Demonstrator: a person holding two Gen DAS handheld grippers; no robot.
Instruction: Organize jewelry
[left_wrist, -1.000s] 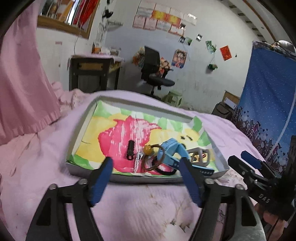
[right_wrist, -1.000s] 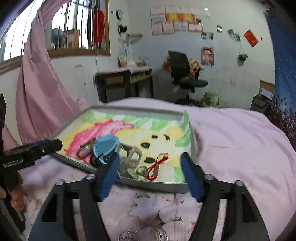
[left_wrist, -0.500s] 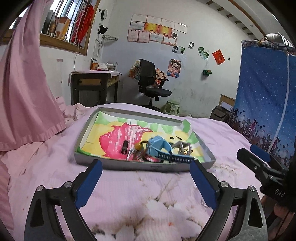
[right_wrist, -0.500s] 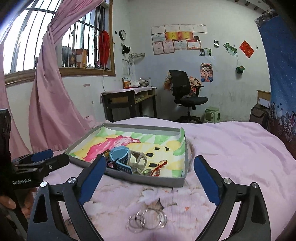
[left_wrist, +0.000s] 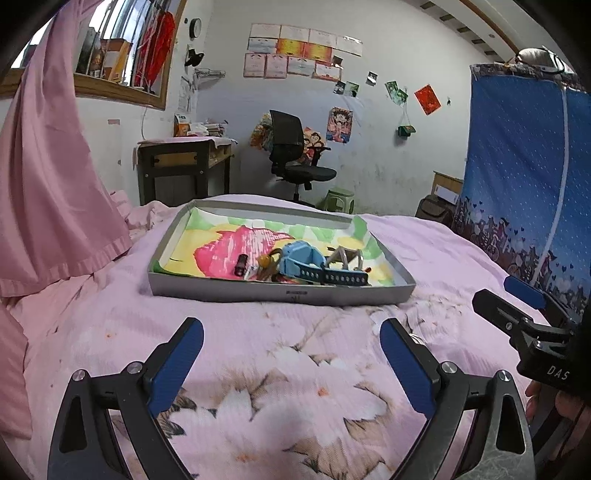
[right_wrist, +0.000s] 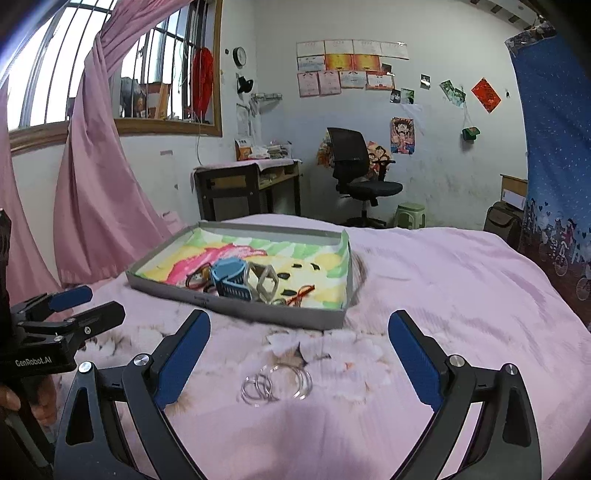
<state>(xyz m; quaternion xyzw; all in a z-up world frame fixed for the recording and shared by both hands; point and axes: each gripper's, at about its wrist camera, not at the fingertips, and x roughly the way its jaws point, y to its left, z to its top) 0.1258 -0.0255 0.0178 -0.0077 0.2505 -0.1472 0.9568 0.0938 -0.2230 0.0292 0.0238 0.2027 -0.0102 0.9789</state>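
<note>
A shallow grey tray (left_wrist: 280, 293) with a colourful paper lining sits on the pink bed; it also shows in the right wrist view (right_wrist: 236, 301). In it lie a blue watch strap (left_wrist: 314, 267), a grey bracelet (right_wrist: 263, 282), a small dark piece (left_wrist: 241, 264) and a red cord (right_wrist: 301, 294). A cluster of silver rings (right_wrist: 275, 380) lies on the bedspread in front of the tray, between the right gripper's fingers. My left gripper (left_wrist: 291, 363) is open and empty, short of the tray. My right gripper (right_wrist: 299, 356) is open and empty above the rings.
The flowered pink bedspread (left_wrist: 280, 376) covers the whole bed. A pink curtain (left_wrist: 48, 177) hangs at the left. A desk (right_wrist: 247, 188) and office chair (right_wrist: 354, 177) stand beyond the bed. A blue fabric wardrobe (left_wrist: 528, 177) is at the right.
Both grippers have pulled back from the tray toward the near side of the bed. The silver rings now lie farther into the right wrist view. The tray's contents have not moved.
</note>
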